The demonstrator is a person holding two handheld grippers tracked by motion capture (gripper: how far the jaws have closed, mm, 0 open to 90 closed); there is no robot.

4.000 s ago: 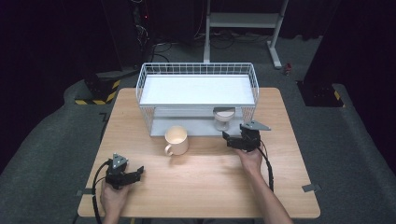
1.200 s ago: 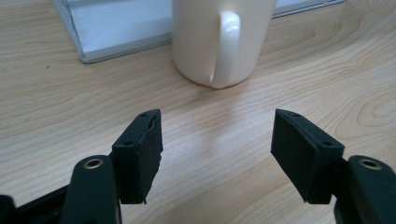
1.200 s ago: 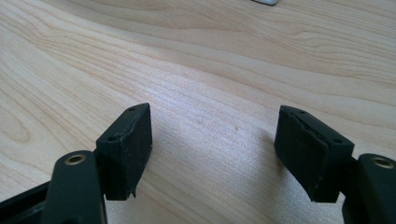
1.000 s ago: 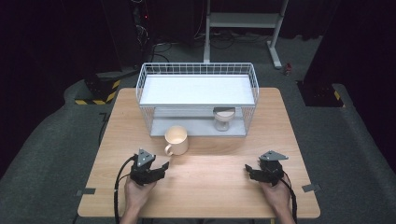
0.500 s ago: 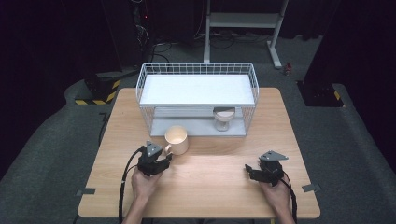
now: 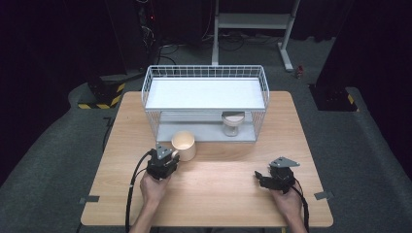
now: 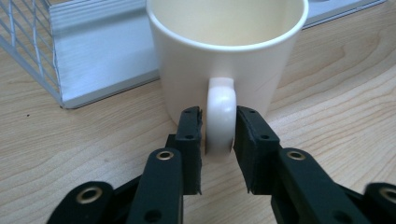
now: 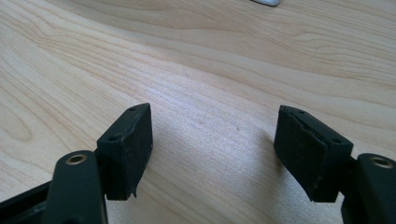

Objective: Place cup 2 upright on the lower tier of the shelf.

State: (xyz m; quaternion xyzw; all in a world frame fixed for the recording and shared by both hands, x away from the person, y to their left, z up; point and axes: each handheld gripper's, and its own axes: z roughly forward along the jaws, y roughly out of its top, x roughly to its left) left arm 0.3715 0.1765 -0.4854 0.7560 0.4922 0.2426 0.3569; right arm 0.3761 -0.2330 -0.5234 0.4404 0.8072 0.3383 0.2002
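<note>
A cream mug stands upright on the wooden table, just in front of the wire rack. In the left gripper view the mug faces me with its handle toward the jaws. My left gripper has just been closing, and both pads now sit against the sides of the handle. My right gripper rests low over bare wood at the near right, jaws wide apart with nothing between them.
The white wire rack has a flat top shelf and a lower shelf that holds a small pale cup. Dark floor and equipment surround the table. Cables trail from both grippers toward the table's near edge.
My left hand has moved forward and right up to the mug, and its jaws have closed around the handle. The right hand, at the rack four seconds ago, now rests still at the near right.
</note>
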